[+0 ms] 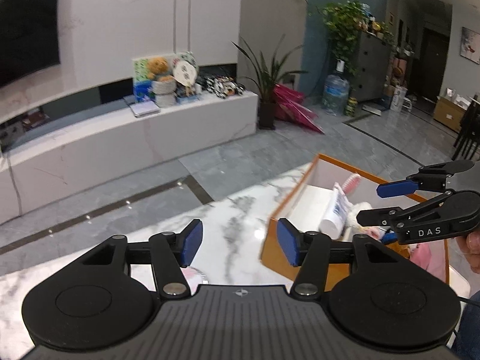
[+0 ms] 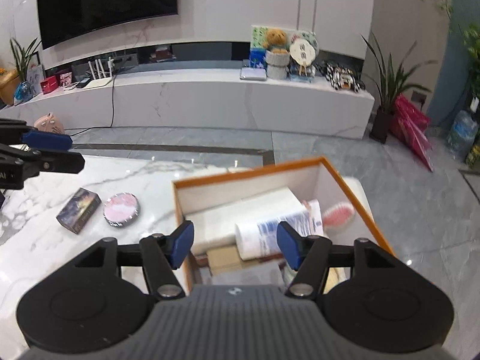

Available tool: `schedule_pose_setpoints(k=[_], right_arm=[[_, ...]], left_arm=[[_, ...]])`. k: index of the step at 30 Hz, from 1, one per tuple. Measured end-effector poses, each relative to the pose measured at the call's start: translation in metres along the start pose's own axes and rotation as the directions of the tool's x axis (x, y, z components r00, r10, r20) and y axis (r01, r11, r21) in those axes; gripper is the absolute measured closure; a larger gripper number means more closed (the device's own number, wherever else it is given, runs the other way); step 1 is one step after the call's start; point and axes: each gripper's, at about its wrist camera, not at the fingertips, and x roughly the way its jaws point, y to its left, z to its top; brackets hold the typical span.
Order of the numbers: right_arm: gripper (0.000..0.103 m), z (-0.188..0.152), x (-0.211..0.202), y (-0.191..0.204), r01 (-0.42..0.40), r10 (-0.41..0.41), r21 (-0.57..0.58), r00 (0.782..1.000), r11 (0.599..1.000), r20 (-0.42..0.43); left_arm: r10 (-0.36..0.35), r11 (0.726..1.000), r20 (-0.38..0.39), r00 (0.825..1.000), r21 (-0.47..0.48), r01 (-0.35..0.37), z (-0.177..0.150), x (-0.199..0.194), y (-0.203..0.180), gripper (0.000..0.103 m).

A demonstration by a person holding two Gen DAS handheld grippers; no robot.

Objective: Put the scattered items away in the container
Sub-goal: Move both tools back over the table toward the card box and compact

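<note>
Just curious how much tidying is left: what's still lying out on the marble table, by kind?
Small dark box: 1
Round pink compact: 1
Total: 2, both beside the orange-rimmed box.

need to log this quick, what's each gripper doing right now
left gripper: open, holding nothing
right gripper: open, empty, above the orange box

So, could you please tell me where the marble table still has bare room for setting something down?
Bare marble lies between the round pink tin and the orange-rimmed box, also beyond the dark printed box. Inside the container, the white tube and pink brush crowd it.
</note>
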Motion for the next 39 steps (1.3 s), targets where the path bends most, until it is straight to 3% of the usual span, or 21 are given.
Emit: schedule_pose_setpoints(k=[11, 17, 31, 39], right_arm=[[0.037, 0.035, -0.024, 0.064, -0.02, 0.03, -0.122, 0.996, 0.992, 0.08], [0.027, 0.047, -0.038, 0.092, -0.023, 0.047, -0.165, 0.989, 0.986, 0.14], [0.014, 0.06, -0.042, 0.137, 0.001, 0.072, -0.266, 0.961, 0.964, 0.267], [0.009, 0.068, -0.029, 0.146, 0.001, 0.084, -0.258, 0.944, 0.966, 0.319]], left_arm=[[0.055, 0.998, 0.065, 0.996, -0.034, -0.053, -0.001, -0.047, 0.027, 0.033], [0.071, 0.996, 0.091, 0.993, -0.055, -0.067, -0.004, -0.061, 0.038, 0.032], [0.102, 0.985, 0.113, 0.988, -0.147, -0.085, -0.024, -0.063, 0.075, 0.028], [0.108, 0.978, 0.12, 0.987, -0.19, -0.084, -0.036, -0.053, 0.089, 0.027]])
